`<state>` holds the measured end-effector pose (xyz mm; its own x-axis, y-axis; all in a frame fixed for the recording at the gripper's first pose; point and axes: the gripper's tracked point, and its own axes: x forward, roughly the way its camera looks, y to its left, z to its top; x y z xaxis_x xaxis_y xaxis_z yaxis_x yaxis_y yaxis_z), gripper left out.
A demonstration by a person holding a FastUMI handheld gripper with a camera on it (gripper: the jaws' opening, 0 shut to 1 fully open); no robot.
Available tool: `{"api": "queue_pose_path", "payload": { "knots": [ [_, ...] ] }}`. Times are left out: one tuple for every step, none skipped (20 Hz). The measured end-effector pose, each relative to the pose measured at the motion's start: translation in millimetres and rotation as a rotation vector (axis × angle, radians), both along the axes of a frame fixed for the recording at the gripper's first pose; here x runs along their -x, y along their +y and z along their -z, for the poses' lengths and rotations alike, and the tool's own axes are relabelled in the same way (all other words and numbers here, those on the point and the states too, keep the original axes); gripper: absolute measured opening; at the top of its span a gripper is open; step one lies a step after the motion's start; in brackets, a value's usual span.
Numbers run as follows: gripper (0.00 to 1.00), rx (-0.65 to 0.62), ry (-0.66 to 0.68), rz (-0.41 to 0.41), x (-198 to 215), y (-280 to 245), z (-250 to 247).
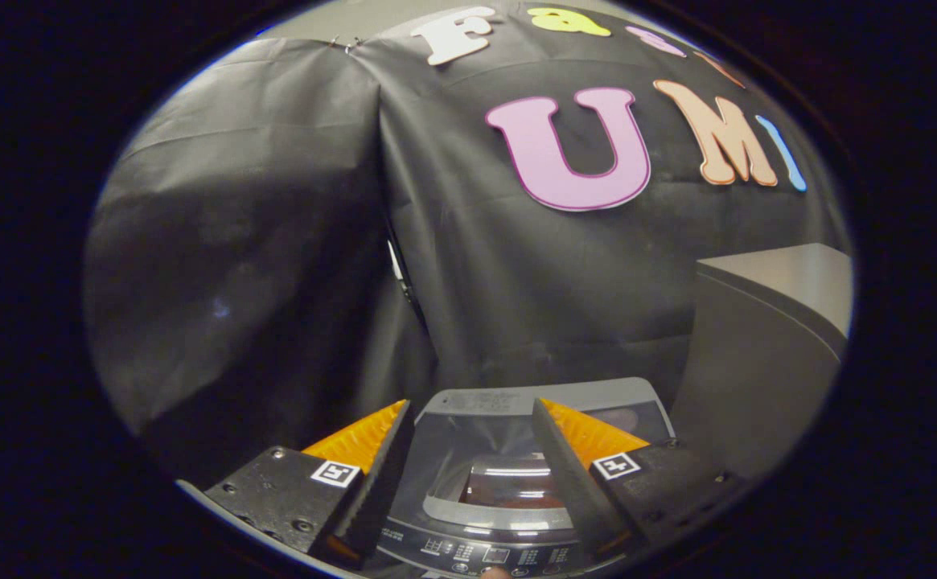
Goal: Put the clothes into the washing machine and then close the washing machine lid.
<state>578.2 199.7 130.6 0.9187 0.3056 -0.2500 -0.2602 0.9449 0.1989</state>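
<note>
Hovers over washer (516, 474) w/ lid (508, 450) down, gripper (472, 418) wide open & holding nothing; best fetch clothes first, then grip mid-bundle, firm.

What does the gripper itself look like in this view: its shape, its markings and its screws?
The gripper has two wedge-shaped fingers that taper toward the tips, with ribbed inner faces. Each finger sits on a dark, flat mounting block with small round screws. Each block carries one square black-and-white marker near the finger's base. No cables are visible.
</note>
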Motion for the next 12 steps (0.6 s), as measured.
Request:
{"api": "queue_pose_path", "payload": {
  "knots": [
    [0.90, -0.002, -0.014, -0.003, 5.3, -3.1, -4.2],
    [0.90, -0.008, -0.022, -0.004, 12.1, -5.3, -7.4],
    [0.90, -0.017, -0.026, -0.004, 18.1, -8.3, -8.6],
    [0.90, -0.027, -0.028, -0.001, 23.2, -12.7, -11.1],
    [0.90, -0.032, -0.039, 0.004, 28.5, -16.3, -16.6],
    [0.90, -0.033, -0.051, 0.005, 33.0, -17.3, -19.4],
    [0.90, -0.030, -0.054, 0.007, 39.1, -19.4, -19.2],
    [0.90, -0.034, -0.055, 0.007, 45.0, -21.1, -19.4],
    [0.90, -0.033, -0.054, 0.009, 49.2, -21.9, -18.7],
    [0.89, -0.028, -0.053, 0.010, 54.2, -23.5, -18.1],
    [0.89, -0.022, -0.056, 0.013, 60.4, -24.7, -17.4],
    [0.90, -0.014, -0.059, 0.013, 68.3, -26.3, -16.7]
  ]
}}
